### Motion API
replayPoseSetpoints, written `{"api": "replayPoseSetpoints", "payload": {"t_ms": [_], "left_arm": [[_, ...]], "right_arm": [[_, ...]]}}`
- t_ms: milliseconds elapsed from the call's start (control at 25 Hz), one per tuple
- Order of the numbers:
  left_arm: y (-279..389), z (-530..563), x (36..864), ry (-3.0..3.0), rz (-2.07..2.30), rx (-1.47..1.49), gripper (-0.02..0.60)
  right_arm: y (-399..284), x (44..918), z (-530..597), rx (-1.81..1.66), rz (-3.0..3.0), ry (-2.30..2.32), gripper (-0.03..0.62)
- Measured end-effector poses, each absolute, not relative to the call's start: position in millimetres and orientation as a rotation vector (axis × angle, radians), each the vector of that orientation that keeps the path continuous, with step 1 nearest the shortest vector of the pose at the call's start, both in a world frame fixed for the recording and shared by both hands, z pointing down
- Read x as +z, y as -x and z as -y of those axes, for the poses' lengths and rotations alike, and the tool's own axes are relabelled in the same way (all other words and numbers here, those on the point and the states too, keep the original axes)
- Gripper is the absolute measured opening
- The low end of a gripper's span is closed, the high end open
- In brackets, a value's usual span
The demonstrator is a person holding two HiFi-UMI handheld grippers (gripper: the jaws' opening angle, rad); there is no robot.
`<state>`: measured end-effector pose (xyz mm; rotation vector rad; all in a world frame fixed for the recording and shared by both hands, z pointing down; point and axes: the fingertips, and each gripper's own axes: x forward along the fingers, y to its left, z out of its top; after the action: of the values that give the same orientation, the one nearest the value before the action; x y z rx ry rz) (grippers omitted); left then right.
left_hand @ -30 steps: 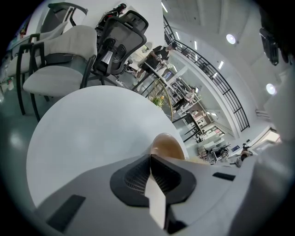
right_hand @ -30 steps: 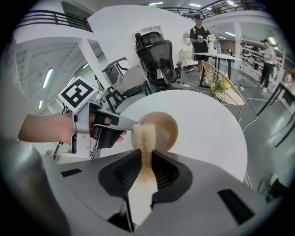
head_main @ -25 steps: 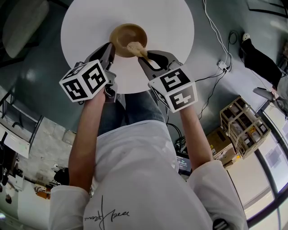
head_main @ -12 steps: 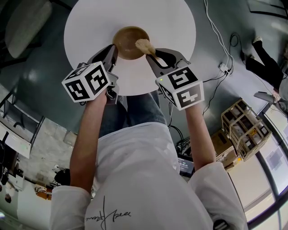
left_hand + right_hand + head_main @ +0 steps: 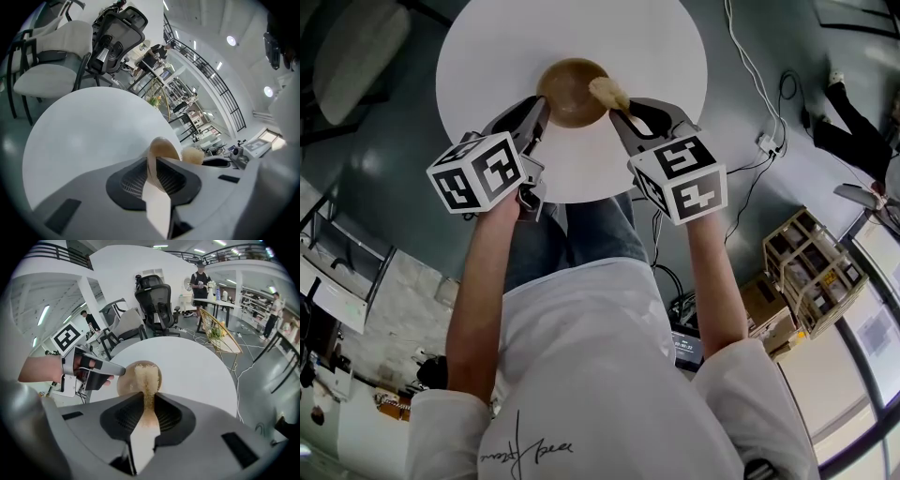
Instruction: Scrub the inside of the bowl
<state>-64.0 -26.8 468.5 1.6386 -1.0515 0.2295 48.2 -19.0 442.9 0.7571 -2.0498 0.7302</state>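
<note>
While left gripper (image 5: 540,108) pinches rim, bowl (image 5: 570,92) brown, round.

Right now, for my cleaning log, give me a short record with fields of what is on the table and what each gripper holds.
surface: round white table
object: wooden bowl, on the table
left gripper: shut on the bowl's rim
right gripper: shut on tan scrubber
scrubber position: head at the bowl's right side, seen from the head view
</note>
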Motion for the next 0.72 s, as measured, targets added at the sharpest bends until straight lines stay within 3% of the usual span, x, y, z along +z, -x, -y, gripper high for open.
{"api": "replayPoseSetpoints", "payload": {"t_ms": [240,720], "left_arm": [[65,27,468,-1.644,1.049,0.226,0.095],[74,21,452,-1.662,1.075,0.229,0.098]], "right_arm": [[-48,442,23,0.728,2.052,-0.770,0.086],[-45,430,12,0.757,2.072,-0.824,0.086]]}}
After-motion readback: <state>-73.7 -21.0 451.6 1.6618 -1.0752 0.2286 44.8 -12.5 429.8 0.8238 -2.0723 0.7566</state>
